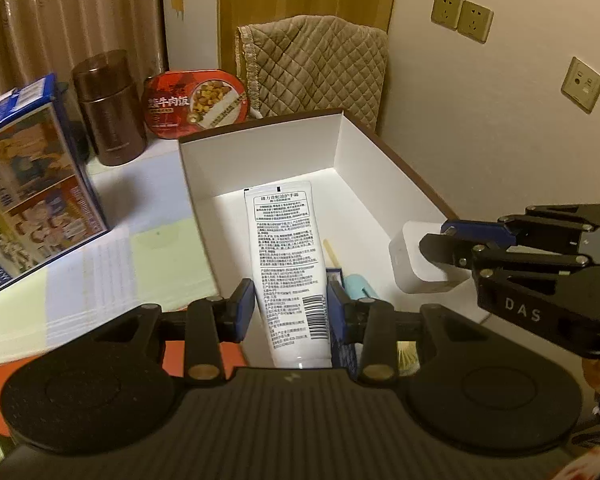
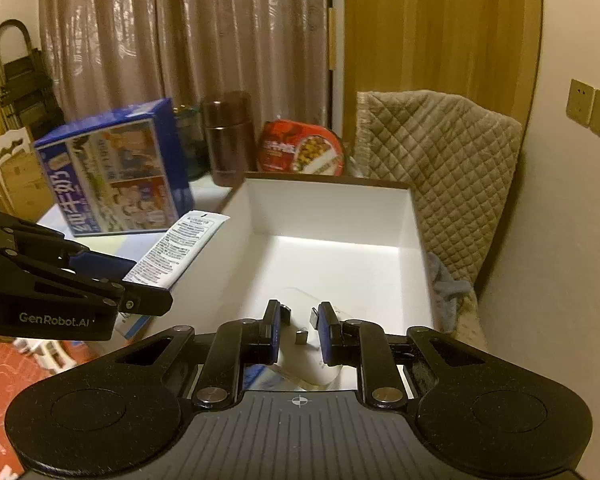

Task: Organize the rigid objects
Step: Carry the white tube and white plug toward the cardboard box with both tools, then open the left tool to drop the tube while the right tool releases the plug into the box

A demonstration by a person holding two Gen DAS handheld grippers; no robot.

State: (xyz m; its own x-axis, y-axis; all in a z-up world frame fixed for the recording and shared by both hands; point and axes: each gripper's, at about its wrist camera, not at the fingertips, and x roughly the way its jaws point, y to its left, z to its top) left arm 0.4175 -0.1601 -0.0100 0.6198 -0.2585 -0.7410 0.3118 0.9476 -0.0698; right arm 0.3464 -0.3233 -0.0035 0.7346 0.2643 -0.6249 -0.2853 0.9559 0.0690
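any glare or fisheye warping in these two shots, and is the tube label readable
Left wrist view: a bright glare band crosses the floor of the white open cardboard box beyond the white printed plastic tube; the label is sharp, but its text is too small to read. Right wrist view: the same band shows, the wooden door frame bows, dark corners vignette, and the tube text blurs.

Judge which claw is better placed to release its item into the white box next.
Right, probably: the right claw holds the white charger over the box's interior; the left claw holds the tube outside the wall.
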